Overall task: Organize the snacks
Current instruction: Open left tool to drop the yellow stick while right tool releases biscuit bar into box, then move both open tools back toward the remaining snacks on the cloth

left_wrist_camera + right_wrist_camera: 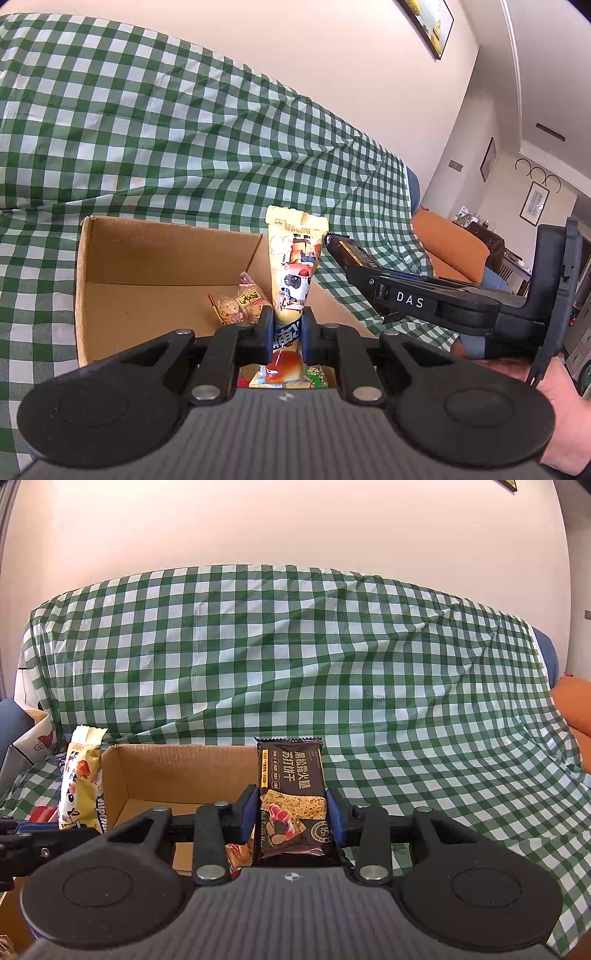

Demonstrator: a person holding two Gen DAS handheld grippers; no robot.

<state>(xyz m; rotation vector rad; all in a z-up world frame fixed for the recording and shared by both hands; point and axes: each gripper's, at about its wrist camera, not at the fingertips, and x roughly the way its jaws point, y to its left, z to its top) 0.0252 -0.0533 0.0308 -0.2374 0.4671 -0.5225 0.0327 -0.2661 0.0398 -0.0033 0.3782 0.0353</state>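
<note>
The left gripper (284, 334) is clenching a tall yellow snack packet (293, 266), holding it upright over the near right corner of an open cardboard box (83, 295) that is sitting on a green checked cloth (166, 129). The right gripper (291, 812) is gripping a dark cracker packet (291, 794) upright just right of the box. A small bag of biscuits (240, 302) is lying inside the box, near the yellow packet.
</note>
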